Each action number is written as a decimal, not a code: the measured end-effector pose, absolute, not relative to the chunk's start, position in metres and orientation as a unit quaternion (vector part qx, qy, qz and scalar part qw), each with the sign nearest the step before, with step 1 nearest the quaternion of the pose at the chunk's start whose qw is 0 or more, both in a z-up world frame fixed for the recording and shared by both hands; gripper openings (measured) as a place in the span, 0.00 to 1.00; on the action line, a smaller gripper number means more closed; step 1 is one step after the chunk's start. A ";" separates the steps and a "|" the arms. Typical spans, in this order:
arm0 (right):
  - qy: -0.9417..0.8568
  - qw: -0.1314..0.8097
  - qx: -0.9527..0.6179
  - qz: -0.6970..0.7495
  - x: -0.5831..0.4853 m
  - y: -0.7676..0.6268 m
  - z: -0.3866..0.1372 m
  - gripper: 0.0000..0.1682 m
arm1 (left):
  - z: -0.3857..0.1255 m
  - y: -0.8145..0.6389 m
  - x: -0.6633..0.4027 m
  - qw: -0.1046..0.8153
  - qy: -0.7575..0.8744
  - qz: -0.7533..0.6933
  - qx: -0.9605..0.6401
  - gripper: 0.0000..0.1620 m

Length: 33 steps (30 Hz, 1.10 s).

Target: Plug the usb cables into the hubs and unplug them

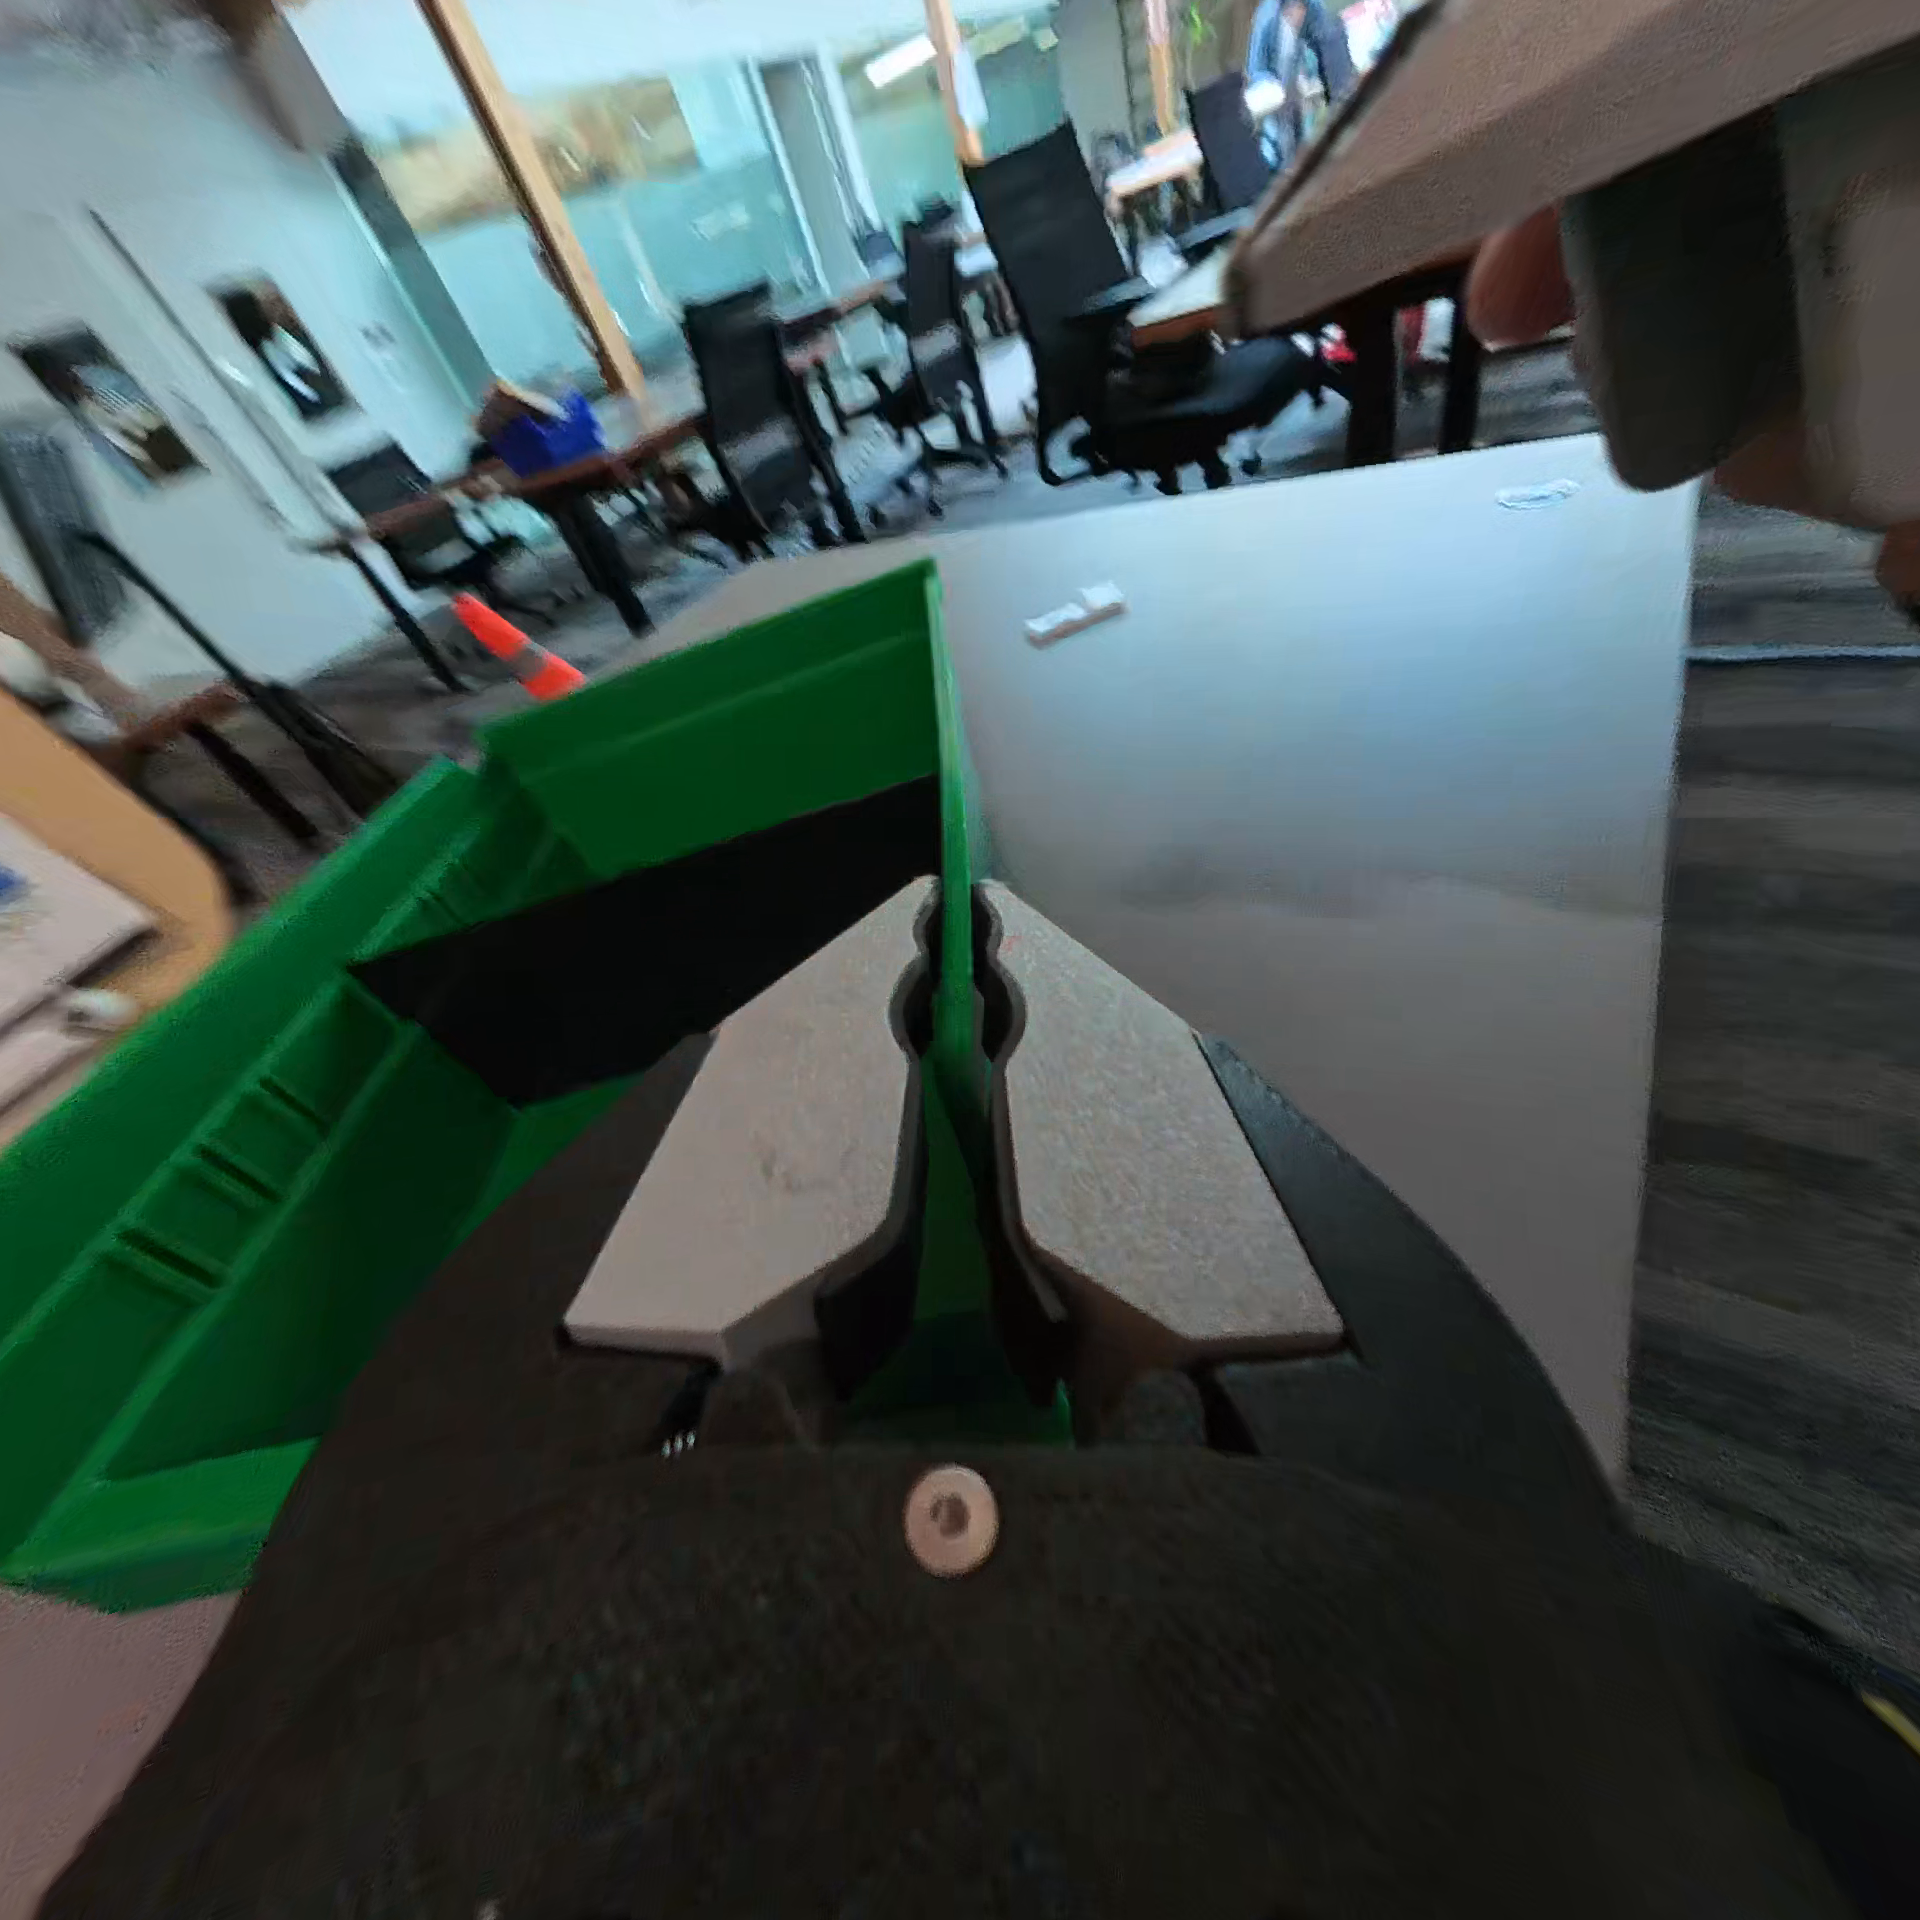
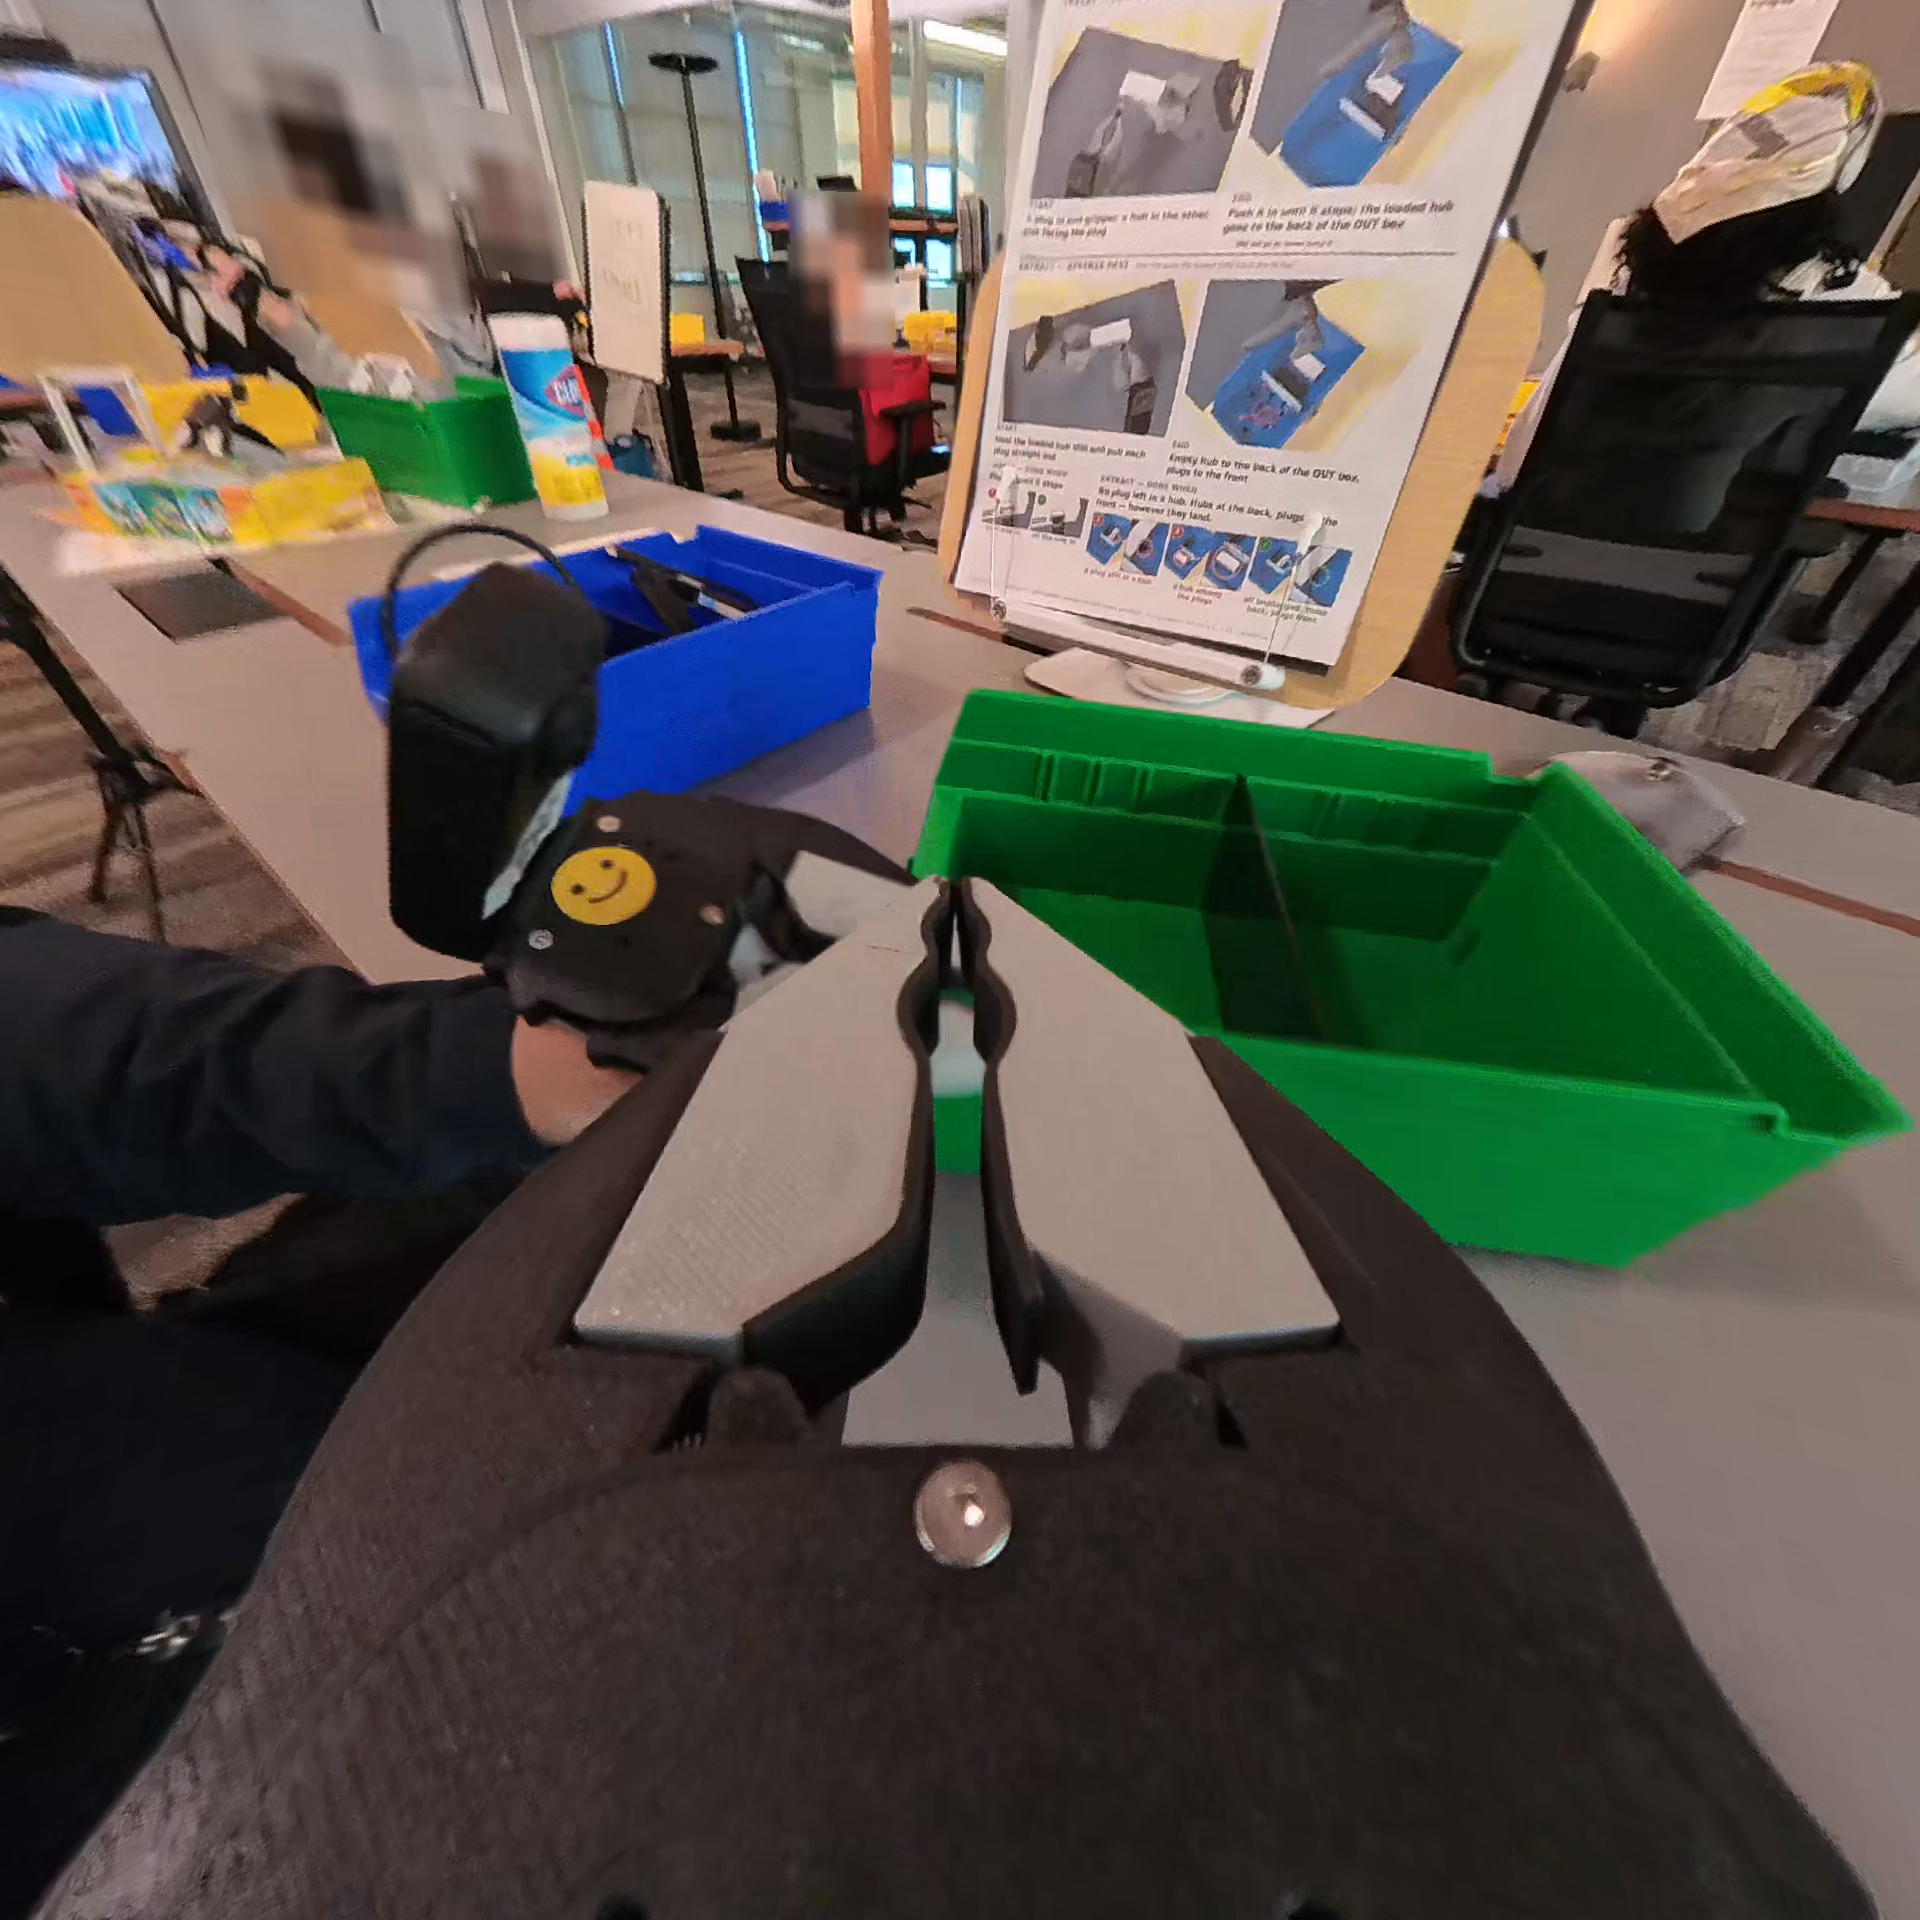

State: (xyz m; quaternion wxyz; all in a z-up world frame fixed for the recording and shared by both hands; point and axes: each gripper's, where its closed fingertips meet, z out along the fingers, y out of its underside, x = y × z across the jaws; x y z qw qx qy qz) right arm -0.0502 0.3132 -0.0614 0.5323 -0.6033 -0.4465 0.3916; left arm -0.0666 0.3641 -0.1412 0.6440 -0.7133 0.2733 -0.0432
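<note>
My left gripper (image 1: 956,904) is shut on the right side wall of a green plastic bin (image 1: 260,1195), its fingers either side of the thin wall. A black divider (image 1: 644,935) crosses the inside of the bin. In the right wrist view the bin (image 2: 1455,1081) sits on the grey table (image 2: 1662,1455) with its divider (image 2: 1283,935) upright. The left gripper's black body (image 2: 623,904), with a yellow smiley sticker, is at the bin's left side, held by a hand in a dark sleeve. My right gripper (image 2: 954,896) is shut with nothing seen between its fingers, just before the bin's near-left corner.
A blue bin (image 2: 727,675) with dark items stands behind the left gripper. A picture sheet on a stand (image 2: 1226,343) is behind the green bin. A wipes canister (image 2: 551,416), a second green bin (image 2: 436,436) and a black office chair (image 2: 1683,488) stand farther off. My hands' fingertips stand some 10 centimeters from each other.
</note>
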 end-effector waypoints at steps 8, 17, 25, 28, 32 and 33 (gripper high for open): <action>-0.471 0.533 -0.616 0.338 -0.066 0.305 -0.074 0.00 | -0.105 0.302 -0.076 0.623 0.276 -0.112 -0.724 0.25; -0.576 0.448 -0.674 0.114 -0.139 0.317 -0.159 0.00 | -0.118 0.238 -0.203 0.602 0.206 -0.048 -0.770 0.40; -0.510 0.353 -0.769 -0.153 -0.005 0.420 -0.198 0.00 | -0.129 0.184 -0.320 0.599 0.096 -0.046 -0.793 0.42; -0.442 0.359 -0.816 -0.093 0.025 0.433 -0.194 0.00 | -0.132 0.169 -0.358 0.610 0.059 -0.017 -0.790 0.42; -0.429 0.455 -0.772 0.114 -0.019 0.393 -0.158 0.17 | -0.128 0.156 -0.389 0.626 0.015 -0.002 -0.779 0.42; -0.420 0.470 -0.761 0.154 -0.029 0.383 -0.153 0.25 | -0.127 0.154 -0.392 0.631 0.010 0.000 -0.776 0.42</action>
